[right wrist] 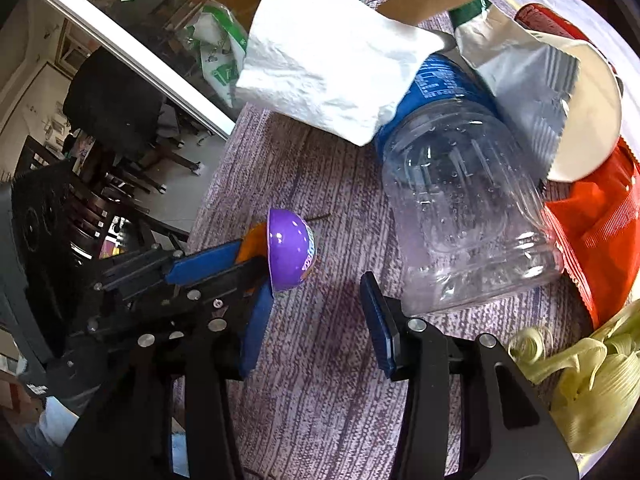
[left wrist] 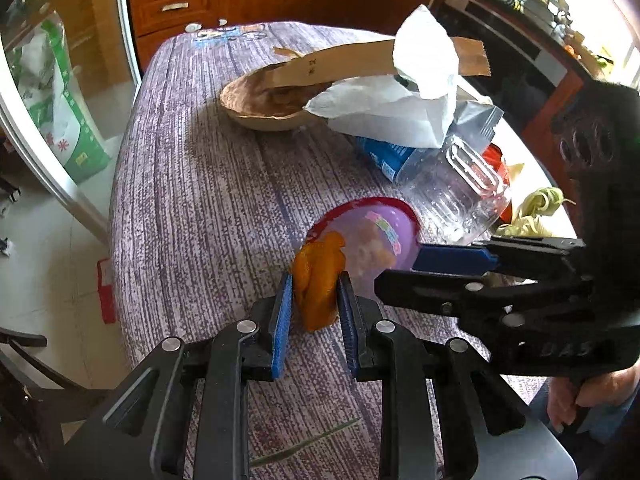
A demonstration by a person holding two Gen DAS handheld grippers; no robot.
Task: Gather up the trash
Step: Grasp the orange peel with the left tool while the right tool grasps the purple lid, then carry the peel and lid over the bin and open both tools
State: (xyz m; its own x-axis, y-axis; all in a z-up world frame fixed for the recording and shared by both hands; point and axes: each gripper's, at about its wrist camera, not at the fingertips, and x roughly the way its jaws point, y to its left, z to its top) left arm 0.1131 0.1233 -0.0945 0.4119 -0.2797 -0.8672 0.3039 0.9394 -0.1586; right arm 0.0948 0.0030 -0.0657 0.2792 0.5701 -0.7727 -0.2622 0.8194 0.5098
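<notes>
My left gripper [left wrist: 314, 300] is shut on a piece of orange peel [left wrist: 318, 276] just above the purple-striped tablecloth [left wrist: 180, 200]. Right behind the peel a small purple plastic cup [left wrist: 372, 236] with a red rim lies on its side. My right gripper [left wrist: 398, 270] reaches in from the right, its fingertips at the cup. In the right wrist view the right gripper [right wrist: 318, 316] stands open with only cloth between its fingers. The purple cup [right wrist: 290, 248] sits just beyond its left fingertip. The left gripper [right wrist: 244, 262] and the peel [right wrist: 252, 242] are behind the cup.
A clear plastic jar [right wrist: 464, 208] with a blue label lies on its side right of the cup, under a white napkin [right wrist: 328, 64]. A silver wrapper [right wrist: 524, 76], a red packet [right wrist: 600, 224] and pale ribbon-like scraps [right wrist: 580, 368] crowd the right. A brown bowl [left wrist: 256, 108] stands farther back.
</notes>
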